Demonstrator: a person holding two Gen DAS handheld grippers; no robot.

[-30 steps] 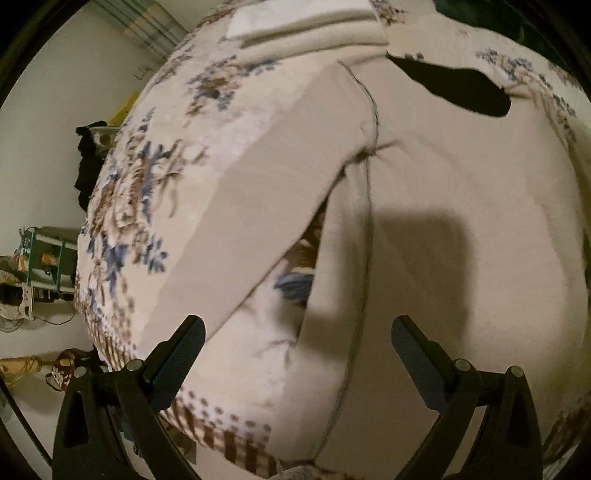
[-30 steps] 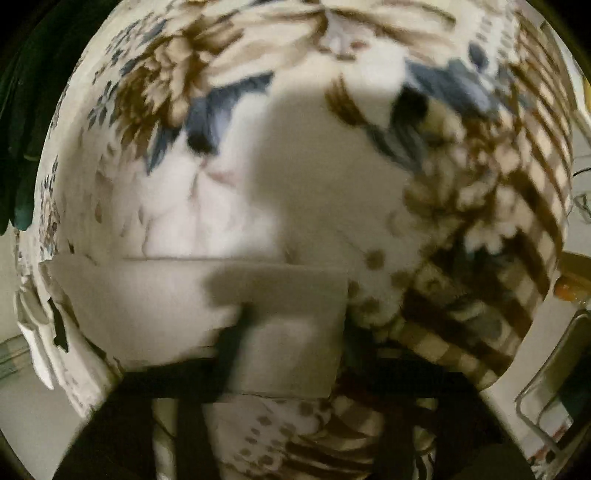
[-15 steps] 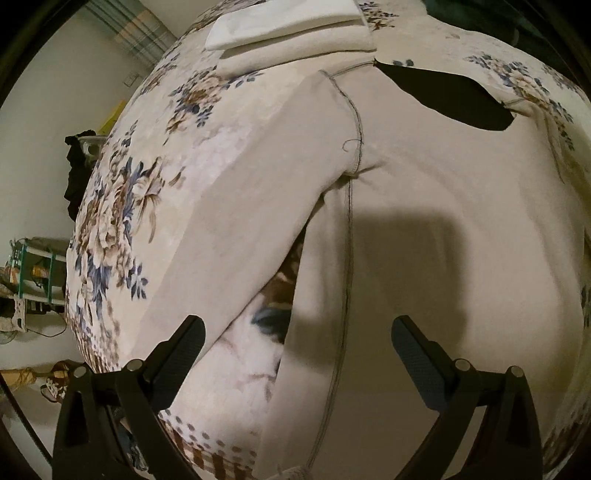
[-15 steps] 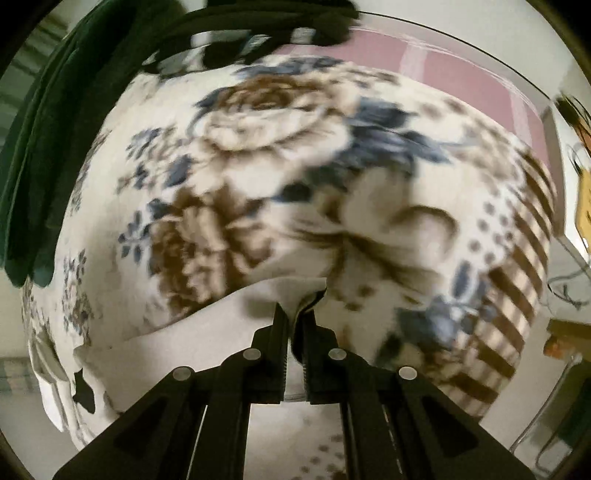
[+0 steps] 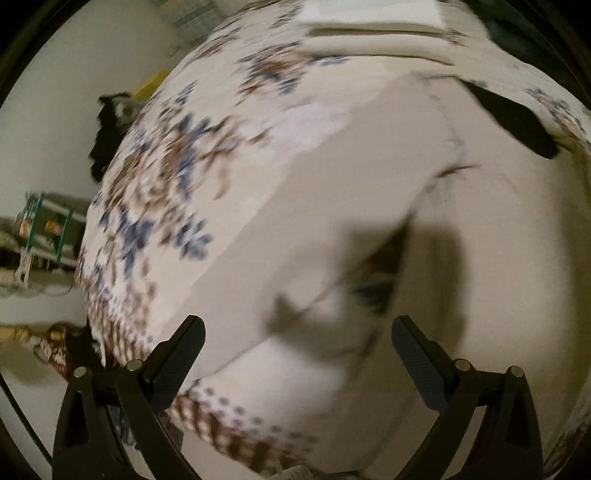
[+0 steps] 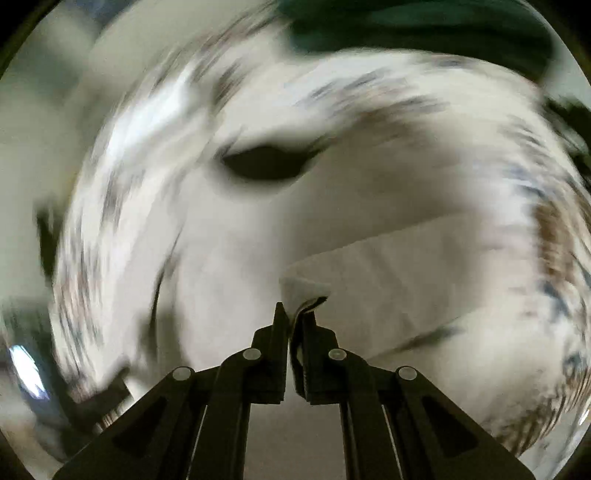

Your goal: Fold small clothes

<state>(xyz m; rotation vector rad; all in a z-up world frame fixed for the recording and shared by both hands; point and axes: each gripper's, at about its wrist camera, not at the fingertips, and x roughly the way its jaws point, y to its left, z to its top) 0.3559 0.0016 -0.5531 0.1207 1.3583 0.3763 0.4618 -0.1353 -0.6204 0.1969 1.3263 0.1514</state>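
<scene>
A beige long-sleeved top (image 5: 498, 229) lies flat on a floral blanket (image 5: 173, 177), its dark neck opening (image 5: 517, 122) at the upper right. Its left sleeve (image 5: 303, 229) runs diagonally down toward my left gripper (image 5: 297, 354), which is open and empty just above the sleeve's lower end. In the right wrist view my right gripper (image 6: 295, 317) is shut on the cuff of the other sleeve (image 6: 406, 280) and holds it lifted over the top's body (image 6: 240, 258). That view is heavily blurred; the neck opening (image 6: 266, 166) shows beyond.
Folded pale clothes (image 5: 369, 18) are stacked at the blanket's far end. A dark green cloth (image 6: 424, 26) lies at the far edge. A shelf with clutter (image 5: 40, 229) stands off the blanket's left edge, over the floor.
My right gripper closed on the sleeve cuff, lifted it and swung it over the top's body. My left gripper shifted toward the left sleeve and stays open.
</scene>
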